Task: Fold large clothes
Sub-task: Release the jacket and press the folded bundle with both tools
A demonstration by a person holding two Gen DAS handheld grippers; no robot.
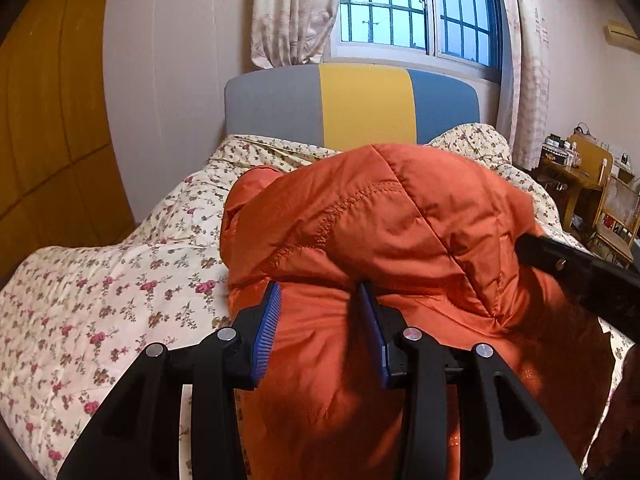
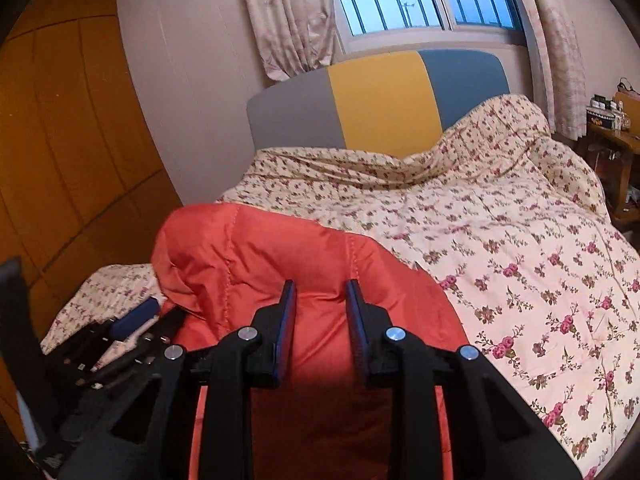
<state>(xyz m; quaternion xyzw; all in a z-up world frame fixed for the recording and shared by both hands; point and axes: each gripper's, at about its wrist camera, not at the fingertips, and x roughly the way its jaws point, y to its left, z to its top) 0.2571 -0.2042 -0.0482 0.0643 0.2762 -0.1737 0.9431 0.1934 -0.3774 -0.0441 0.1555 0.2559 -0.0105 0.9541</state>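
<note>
With the puffy orange quilted jacket [image 1: 384, 240] bunched in the lower centre over the floral bed quilt [image 1: 100, 280], best keeping left hand-held gripper [image 1: 320, 308] and right hand-held gripper [image 2: 320, 300] narrowly pinched on its fabric, carrying both edges level before laying the fold.

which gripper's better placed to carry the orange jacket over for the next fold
Probably the left. The left gripper has a thick bunch of the orange jacket between its blue pads. The right gripper also straddles jacket fabric, but the bunch looks smaller.
</note>
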